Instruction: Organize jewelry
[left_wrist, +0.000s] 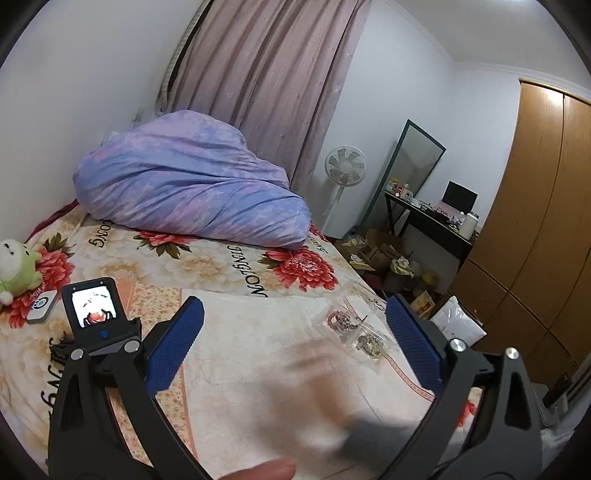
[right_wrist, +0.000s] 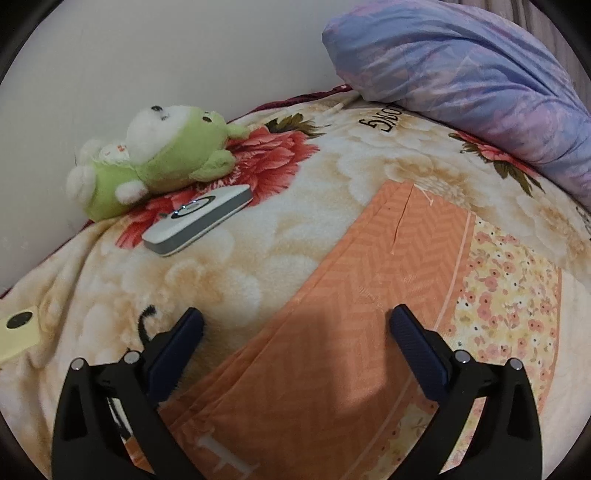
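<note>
Left wrist view runs, from the left, past a green plush toy (left_wrist: 16, 267) and a white device (left_wrist: 43, 306) on the flowered bed (left_wrist: 221, 266), then a small lit camera screen (left_wrist: 92, 302), which likely belongs to the right tool lying there. Further right, the left tool (left_wrist: 295, 347) hangs released, jaws wide, over a pale cloth (left_wrist: 258, 332). A blurred hand (left_wrist: 314, 406) crosses low between the jaws; what it does cannot be told. Near the right jaw lie the jewelry bags (left_wrist: 354, 332), clear packets holding dark beaded pieces, untouched. Right wrist view shows the right tool (right_wrist: 295, 347) also released, empty, over an orange cloth (right_wrist: 351, 295). To do the step well, the left tool should probably come down on a bag's edge, pinching plastic rather than beads, keeping it flat.
</note>
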